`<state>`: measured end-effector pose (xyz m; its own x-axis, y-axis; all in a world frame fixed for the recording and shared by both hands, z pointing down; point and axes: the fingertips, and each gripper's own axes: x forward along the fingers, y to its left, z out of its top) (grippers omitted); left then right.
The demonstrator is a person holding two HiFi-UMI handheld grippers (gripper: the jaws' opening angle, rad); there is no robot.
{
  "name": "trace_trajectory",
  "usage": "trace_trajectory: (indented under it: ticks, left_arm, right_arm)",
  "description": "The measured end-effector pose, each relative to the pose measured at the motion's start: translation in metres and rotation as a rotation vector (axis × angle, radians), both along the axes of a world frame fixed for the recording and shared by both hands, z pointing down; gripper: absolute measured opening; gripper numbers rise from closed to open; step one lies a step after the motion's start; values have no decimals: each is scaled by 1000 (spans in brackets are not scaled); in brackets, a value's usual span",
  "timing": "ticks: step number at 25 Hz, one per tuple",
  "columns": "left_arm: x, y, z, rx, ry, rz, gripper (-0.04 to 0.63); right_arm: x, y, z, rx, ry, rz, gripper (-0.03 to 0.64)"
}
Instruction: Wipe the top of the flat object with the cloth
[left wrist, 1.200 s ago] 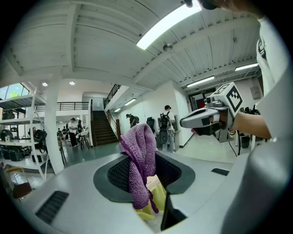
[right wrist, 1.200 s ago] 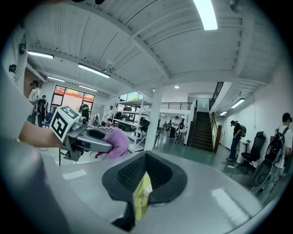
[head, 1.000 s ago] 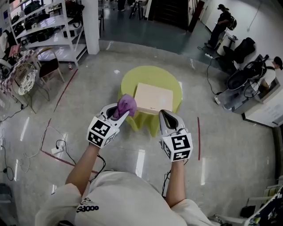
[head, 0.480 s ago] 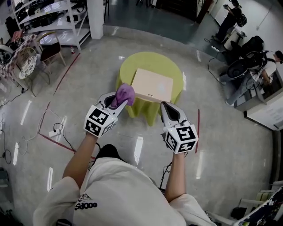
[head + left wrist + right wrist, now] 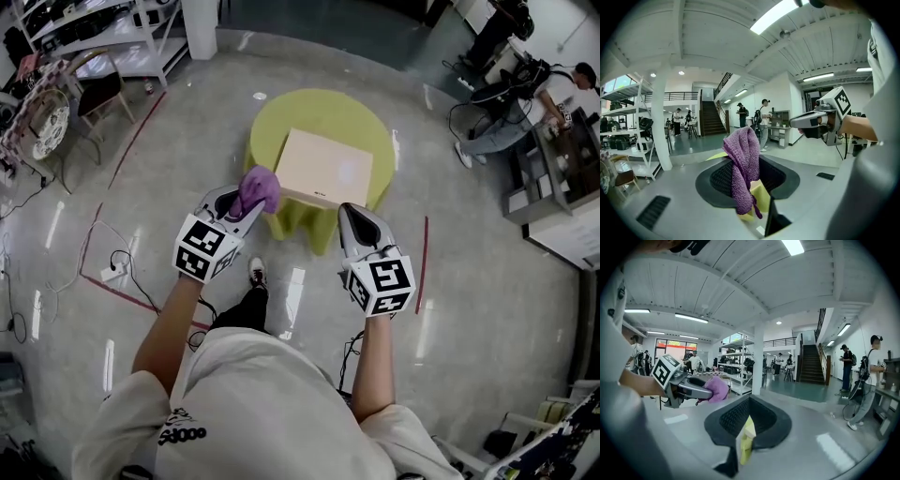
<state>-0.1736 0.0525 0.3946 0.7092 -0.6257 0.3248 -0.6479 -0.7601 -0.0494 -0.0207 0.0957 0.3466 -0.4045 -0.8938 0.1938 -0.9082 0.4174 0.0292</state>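
One purple cloth (image 5: pixel 260 189) between the jaws of the left hand-held gripper (image 5: pixel 248 204)

Cream short-sleeved T-shirt (image 5: pixel 267 398), black print; silver-grey left gripper (image 5: pixel 240 207) and right gripper (image 5: pixel 349 215), black-and-white marker cubes (image 5: pixel 203 249).

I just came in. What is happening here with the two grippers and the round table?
A person stands before a round table with a yellow-green cover, a gripper in each hand. The left gripper is shut on a purple cloth; the right gripper is shut and empty. A flat beige board lies on the table. The cloth is beside the board's near left corner, so wiping has not yet begun.
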Motion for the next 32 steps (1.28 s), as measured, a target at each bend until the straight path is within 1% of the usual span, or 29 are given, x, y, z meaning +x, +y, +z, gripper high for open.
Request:
trace_trajectory:
  ticks: [6, 11, 17, 22, 26, 28, 32]
  left_arm:
    - [20, -71, 6, -19, 18, -2, 133]
    - [28, -131, 12, -47, 17, 4, 133]
    - [35, -194, 17, -63, 6, 9, 133]
    - [42, -226, 24, -85, 3, 8, 133]
    - [46, -244, 36, -111, -10, -6, 133]
    - [51, -251, 44, -122, -31, -14, 133]
    - [57, -265, 69, -142, -101, -43, 133]
  right_arm:
    - [27, -68, -4, -23, -34, 19, 9]
    - [43, -129, -8, -16, 17, 58, 9]
    - [48, -188, -3, -34, -4, 57, 8]
    - [52, -216, 5, -61, -7, 41, 8]
    - [55, -227, 16, -113, -52, 14, 8]
    - [65, -234, 21, -120, -64, 21, 9]
    - [82, -249, 34, -148, -56, 8, 9]
